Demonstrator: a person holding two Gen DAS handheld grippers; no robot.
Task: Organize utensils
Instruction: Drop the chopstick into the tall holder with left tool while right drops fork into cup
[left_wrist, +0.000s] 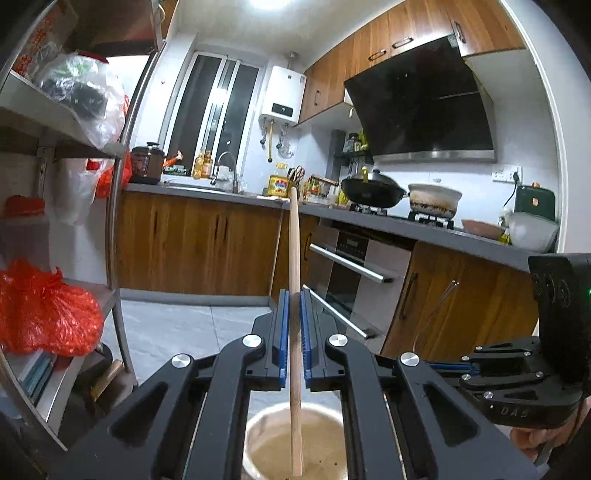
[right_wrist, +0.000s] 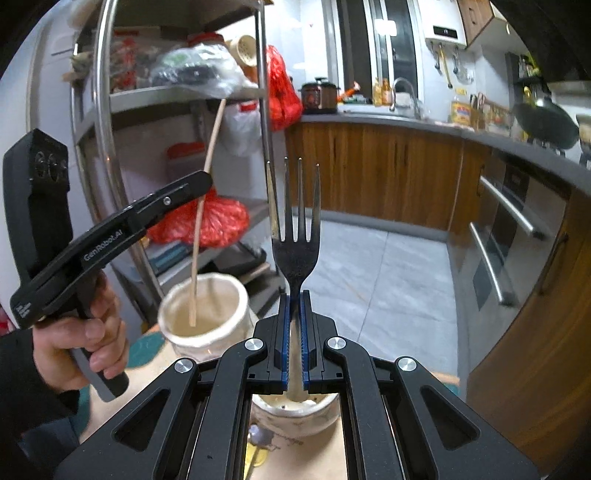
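Observation:
My left gripper (left_wrist: 294, 295) is shut on a wooden chopstick (left_wrist: 294, 240) that stands nearly upright. The chopstick's lower end reaches into a cream ceramic holder (left_wrist: 258, 424) below the jaws. In the right wrist view the left gripper (right_wrist: 205, 181) shows at the left, held by a hand (right_wrist: 74, 343), with the chopstick (right_wrist: 214, 136) dipping into the same holder (right_wrist: 236, 295). My right gripper (right_wrist: 294, 295) is shut on the handle of a metal fork (right_wrist: 295, 251), tines up. A second white holder (right_wrist: 295, 413) sits under the right jaws. The fork's lower end is hidden.
A steel shelf rack (right_wrist: 103, 110) with red plastic bags (left_wrist: 44, 310) stands close on the left. Wooden cabinets, an oven (left_wrist: 351, 269) and a counter with a black wok (left_wrist: 373, 188) run along the far side. A grey tiled floor (right_wrist: 388, 288) lies between.

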